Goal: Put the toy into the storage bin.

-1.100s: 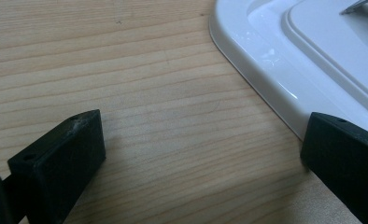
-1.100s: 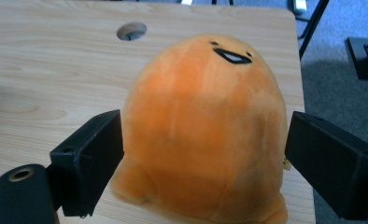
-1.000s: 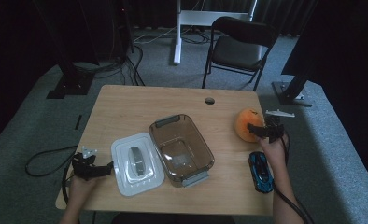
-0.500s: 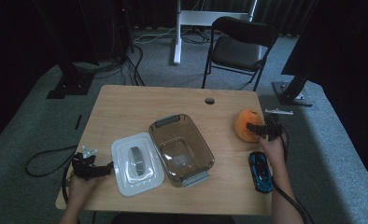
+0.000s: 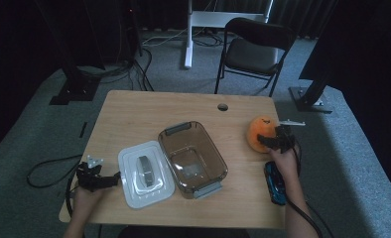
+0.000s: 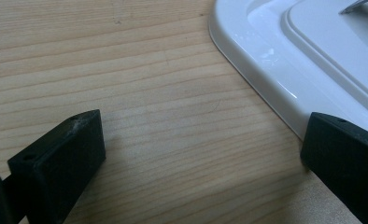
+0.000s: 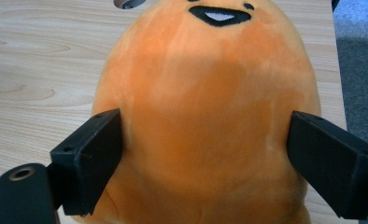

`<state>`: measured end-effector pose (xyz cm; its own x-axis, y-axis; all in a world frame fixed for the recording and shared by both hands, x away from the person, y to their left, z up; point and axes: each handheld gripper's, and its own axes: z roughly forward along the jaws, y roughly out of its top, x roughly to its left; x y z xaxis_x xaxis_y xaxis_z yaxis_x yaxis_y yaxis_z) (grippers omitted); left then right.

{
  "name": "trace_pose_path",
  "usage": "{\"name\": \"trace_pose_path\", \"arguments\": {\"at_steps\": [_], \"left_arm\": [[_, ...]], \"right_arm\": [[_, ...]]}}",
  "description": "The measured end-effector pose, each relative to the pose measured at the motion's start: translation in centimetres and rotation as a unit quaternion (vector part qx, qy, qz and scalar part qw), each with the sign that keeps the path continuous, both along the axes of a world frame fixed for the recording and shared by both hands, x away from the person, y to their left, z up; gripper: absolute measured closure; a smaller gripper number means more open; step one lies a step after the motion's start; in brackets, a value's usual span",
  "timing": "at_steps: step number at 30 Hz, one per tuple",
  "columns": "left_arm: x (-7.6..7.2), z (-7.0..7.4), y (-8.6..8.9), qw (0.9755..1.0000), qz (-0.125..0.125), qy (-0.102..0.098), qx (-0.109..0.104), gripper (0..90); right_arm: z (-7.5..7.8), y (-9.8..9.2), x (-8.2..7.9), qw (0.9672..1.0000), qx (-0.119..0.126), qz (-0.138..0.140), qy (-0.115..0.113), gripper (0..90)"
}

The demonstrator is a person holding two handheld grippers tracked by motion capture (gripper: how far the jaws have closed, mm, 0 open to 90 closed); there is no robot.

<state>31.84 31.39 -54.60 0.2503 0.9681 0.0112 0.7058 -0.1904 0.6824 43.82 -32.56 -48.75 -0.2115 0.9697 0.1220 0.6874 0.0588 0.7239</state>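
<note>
Two black handheld grippers are seen, the left gripper (image 5: 115, 178) and the right gripper (image 5: 261, 142). Each is topped by a grey three-cornered plate and trailed by a black cable. Jaws are blocky, matte black, square-ended, with a small round hole in the face; pale scuffing is seen on one left jaw tip. A round brass-coloured screw socket is seen at the right gripper's base. Forearms are bare, no sleeves seen.

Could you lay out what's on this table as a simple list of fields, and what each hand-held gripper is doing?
table: wooden
plush: orange, at the right edge
box: clear brown, open, mid-table
lid: white, lying left of the box
toy car: blue, near the right forearm
right hand-held gripper: jaws either side of the plush, not clearly squeezing
left hand-held gripper: open, beside the lid's edge
</note>
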Motion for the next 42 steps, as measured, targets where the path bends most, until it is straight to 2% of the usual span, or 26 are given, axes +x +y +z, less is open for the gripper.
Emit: {"name": "trace_pose_path", "arguments": {"at_steps": [10,15,18,24,25,27,31,34,37,42], "left_arm": [[0.0,0.0,0.0,1.0,-0.001,0.0,0.0,0.3],[0.0,0.0,0.0,1.0,-0.001,0.0,0.0,0.2],[0.0,0.0,0.0,1.0,-0.001,0.0,0.0,0.3],[0.0,0.0,0.0,1.0,-0.001,0.0,0.0,0.3],[0.0,0.0,0.0,1.0,-0.001,0.0,0.0,0.3],[0.0,0.0,0.0,1.0,-0.001,0.0,0.0,0.3],[0.0,0.0,0.0,1.0,-0.001,0.0,0.0,0.2],[0.0,0.0,0.0,1.0,-0.001,0.0,0.0,0.2],[0.0,0.0,0.0,1.0,-0.001,0.0,0.0,0.2],[0.0,0.0,0.0,1.0,-0.001,0.0,0.0,0.2]], "right_arm": [[-0.7,0.5,-0.2,0.9999,-0.001,-0.01,-0.004,12.5],[-0.5,0.5,-0.3,0.9999,0.004,-0.015,0.005,15.2],[-0.5,0.4,-0.4,0.9999,0.008,-0.013,0.006,20.1],[-0.1,0.5,-0.9,1.0,-0.002,-0.01,0.0,34.3],[-0.1,0.5,-0.9,1.0,-0.002,-0.01,0.0,34.3],[0.0,0.4,-1.2,0.9999,0.003,-0.014,-0.009,40.6],[0.5,0.2,-1.3,0.9997,0.004,-0.021,-0.009,48.0],[1.1,0.3,-1.4,0.9997,-0.002,-0.021,-0.013,51.9],[1.7,0.3,-1.7,0.9996,0.004,-0.019,-0.018,53.8],[2.6,0.5,-2.1,0.9995,-0.001,-0.015,-0.028,55.6]]}}
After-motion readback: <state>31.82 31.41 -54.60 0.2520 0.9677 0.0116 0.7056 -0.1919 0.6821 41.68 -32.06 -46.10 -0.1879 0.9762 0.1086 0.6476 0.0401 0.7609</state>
